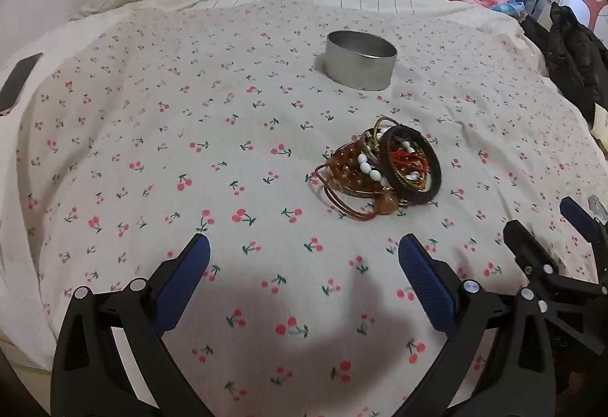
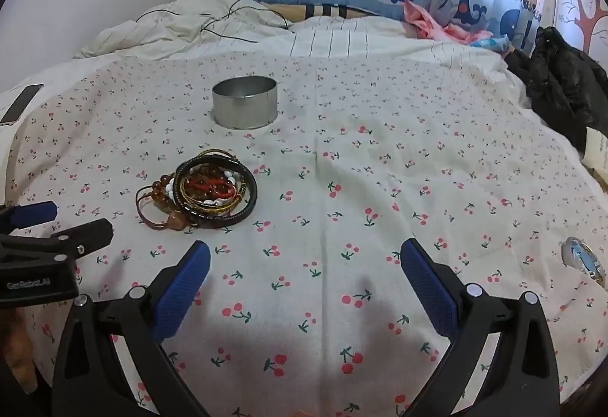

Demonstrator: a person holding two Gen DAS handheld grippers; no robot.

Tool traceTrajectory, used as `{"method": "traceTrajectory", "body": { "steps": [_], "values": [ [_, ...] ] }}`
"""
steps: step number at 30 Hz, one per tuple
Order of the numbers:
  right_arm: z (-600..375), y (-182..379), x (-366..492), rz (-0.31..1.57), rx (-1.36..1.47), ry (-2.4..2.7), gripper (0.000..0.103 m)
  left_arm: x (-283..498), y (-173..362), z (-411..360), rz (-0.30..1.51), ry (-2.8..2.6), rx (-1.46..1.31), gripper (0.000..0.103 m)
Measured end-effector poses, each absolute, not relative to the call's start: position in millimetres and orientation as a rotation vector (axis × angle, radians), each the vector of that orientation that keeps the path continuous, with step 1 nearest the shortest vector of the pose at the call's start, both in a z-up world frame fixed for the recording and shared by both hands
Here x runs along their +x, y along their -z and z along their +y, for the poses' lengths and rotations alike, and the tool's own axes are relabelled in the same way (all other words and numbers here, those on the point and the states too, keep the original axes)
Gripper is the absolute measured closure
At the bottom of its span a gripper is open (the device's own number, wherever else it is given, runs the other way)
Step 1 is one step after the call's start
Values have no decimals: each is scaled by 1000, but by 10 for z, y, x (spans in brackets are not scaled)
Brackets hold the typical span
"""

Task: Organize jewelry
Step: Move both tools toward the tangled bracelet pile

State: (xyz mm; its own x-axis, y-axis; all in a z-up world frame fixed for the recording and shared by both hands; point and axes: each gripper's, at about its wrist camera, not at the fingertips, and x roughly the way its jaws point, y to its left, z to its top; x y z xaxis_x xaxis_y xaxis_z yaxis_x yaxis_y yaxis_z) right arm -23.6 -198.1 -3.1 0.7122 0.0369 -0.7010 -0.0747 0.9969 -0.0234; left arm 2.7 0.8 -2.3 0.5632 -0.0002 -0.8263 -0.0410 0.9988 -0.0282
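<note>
A phone [image 2: 22,102] lies at the cloth's far left edge. The left gripper [image 1: 304,257], its body lettered "GenRobot.AI" as far as it reads, hovers wide open and empty. The bracelet pile [image 2: 197,191] rests on the cherry-print cloth [image 2: 380,189], just ahead of it, with the metal tin [image 2: 245,101] farther back. The right gripper [image 2: 305,259] is spread wide, holding nothing.

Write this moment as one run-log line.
left gripper: open | right gripper: open | tangled bracelet pile: on cherry-print cloth | round metal tin: empty
</note>
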Motion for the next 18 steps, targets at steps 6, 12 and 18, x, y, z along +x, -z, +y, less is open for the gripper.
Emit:
{"method": "traceTrajectory", "body": {
  "steps": [6, 12, 18],
  "values": [
    [-1990, 72, -120, 808, -42, -68, 7, 164, 129, 34, 978, -14, -33, 7],
    [-2027, 117, -17, 840, -25, -59, 7, 285, 178, 50, 962, 10, -42, 7],
    [-1948, 163, 112, 853, -84, -51, 7, 404, 170, 25, 931, 22, -21, 7]
  ]
}}
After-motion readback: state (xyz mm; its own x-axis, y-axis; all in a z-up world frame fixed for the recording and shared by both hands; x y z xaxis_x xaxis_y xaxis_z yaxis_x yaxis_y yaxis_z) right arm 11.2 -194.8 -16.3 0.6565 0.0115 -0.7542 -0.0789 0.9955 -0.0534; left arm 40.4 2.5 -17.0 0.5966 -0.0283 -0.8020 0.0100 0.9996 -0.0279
